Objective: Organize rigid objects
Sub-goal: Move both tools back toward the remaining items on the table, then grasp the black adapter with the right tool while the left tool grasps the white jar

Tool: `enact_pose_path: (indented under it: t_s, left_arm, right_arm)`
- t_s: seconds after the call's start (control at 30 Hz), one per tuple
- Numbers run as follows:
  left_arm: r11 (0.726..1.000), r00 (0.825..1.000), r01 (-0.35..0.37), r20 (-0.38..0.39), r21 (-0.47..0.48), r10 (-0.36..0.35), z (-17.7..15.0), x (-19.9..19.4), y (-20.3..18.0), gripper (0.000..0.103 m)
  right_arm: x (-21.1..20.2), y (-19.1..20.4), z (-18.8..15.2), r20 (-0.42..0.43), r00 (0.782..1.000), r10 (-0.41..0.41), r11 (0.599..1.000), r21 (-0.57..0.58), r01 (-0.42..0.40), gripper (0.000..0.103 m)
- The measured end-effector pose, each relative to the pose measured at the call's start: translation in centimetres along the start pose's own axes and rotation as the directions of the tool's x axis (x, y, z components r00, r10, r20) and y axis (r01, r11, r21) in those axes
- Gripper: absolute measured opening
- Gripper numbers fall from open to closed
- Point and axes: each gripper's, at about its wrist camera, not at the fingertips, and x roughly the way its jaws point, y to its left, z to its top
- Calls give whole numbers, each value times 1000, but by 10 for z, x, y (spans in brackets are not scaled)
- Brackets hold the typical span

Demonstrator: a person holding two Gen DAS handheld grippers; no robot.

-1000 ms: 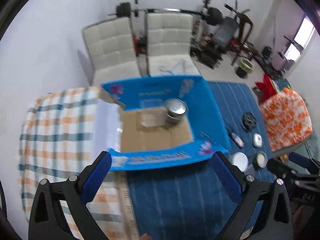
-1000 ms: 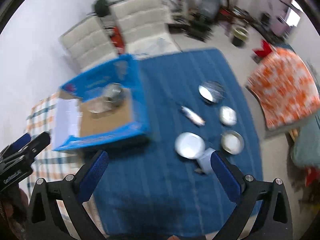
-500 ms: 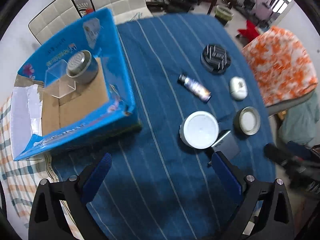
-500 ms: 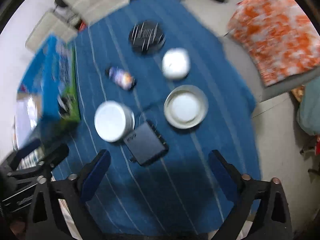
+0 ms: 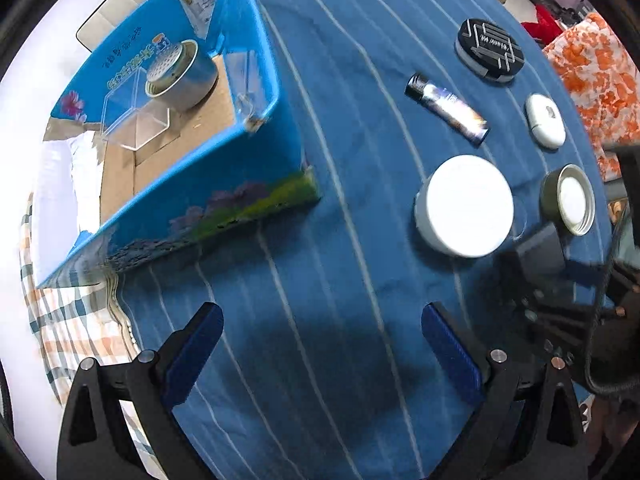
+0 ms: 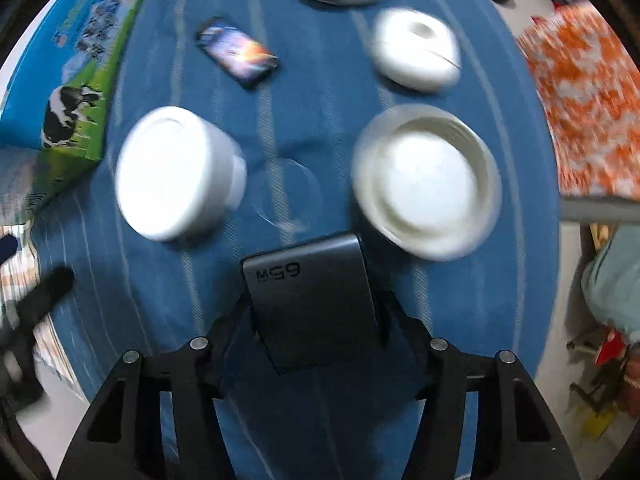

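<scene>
My right gripper (image 6: 314,316) points down at a dark grey charger block (image 6: 308,300) on the blue striped cloth (image 6: 320,420). Its jaws are closing, and the fingers sit against both sides of the block. The left wrist view shows the same block (image 5: 540,248) at the right edge. My left gripper (image 5: 320,316) hangs open over bare cloth with nothing between its fingers. A blue carton box (image 5: 192,184) at the left holds a metal tin (image 5: 180,76) and a clear plastic box (image 5: 136,120).
Beyond the block lie a white round jar (image 6: 172,172), a shallow tin with a white inside (image 6: 428,180), a white earbud case (image 6: 416,50), a printed lighter (image 6: 238,52) and a black round disc (image 5: 490,50). A checked cloth (image 5: 72,332) lies left; an orange cushion (image 5: 600,72) lies right.
Both grippers have dropped toward the table and tipped to face down. The right one went from wide open above the objects to jaws drawn in around the grey block.
</scene>
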Motion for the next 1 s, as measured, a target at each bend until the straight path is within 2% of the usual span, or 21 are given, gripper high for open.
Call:
enact_pose_path:
  t_s: [0.1,0.23,0.3,0.37,0.47,0.6,0.67,0.77,0.8,1.0]
  left_arm:
    - [999,999,37,10,-2,-37,13,-1,-9,101]
    - [994,994,107,-15,25,-106,38,7,-39,101]
    - [990,991,134,-22,39,-133,50,13,-53,101]
    - [990,991,128,-48,52,-126,63,25,-67,101]
    - [989,989,132,-70,68,-127,77,40,-78,101]
    - [984,983,157,-109,83,-148,84,58,-86,76]
    - [982,981,170,-110,82,-161,83,63,-88,72]
    - [983,987,149,-74,108,-141,79,61,-96,70]
    - [983,987,151,-70,105,-144,78,60,-96,67]
    - [987,992,126,-43,101,-123,58,47,-95,67]
  right_arm:
    - [-3,-29,-9,8,1000,-4,997,75,3,61]
    - [-9,-56,-5,52,999,0,980,197,-10,61]
    - [-9,-57,2,58,998,4,972,235,-18,61]
    - [-7,-59,6,59,998,9,963,270,-25,60]
    - [-3,-53,13,48,999,10,957,290,-23,60]
    - [2,-58,20,38,999,6,956,294,-17,61]
    - [4,-58,24,34,999,-12,959,282,1,61]
    - [3,-48,25,26,998,-51,965,258,42,59]
    - [1,-43,23,29,998,-56,966,255,47,59]
    - [-7,-37,14,48,997,-68,972,227,55,57]
